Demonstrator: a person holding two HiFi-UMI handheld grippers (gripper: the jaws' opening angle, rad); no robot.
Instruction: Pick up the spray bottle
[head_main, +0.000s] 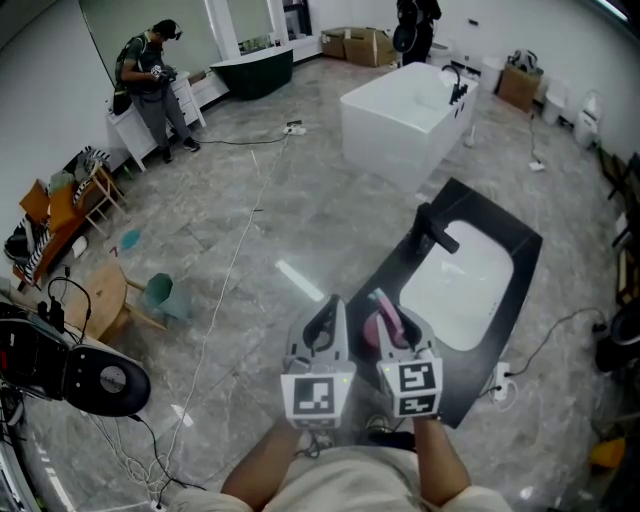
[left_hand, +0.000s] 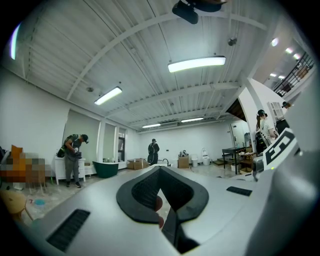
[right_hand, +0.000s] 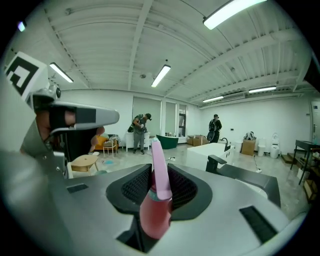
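Right hand-held gripper (head_main: 398, 330) is clamped on the pink spray bottle (right_hand: 156, 212), held aloft beside the black washbasin (head_main: 525, 268) — squeeze evenly, bottle upright. Left hand-held gripper (left_hand: 161, 175) is closed, empty.

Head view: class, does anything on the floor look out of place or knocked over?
A teal bin beside the wooden stool seems tipped on its side, and a white cable trails loose across the floor.
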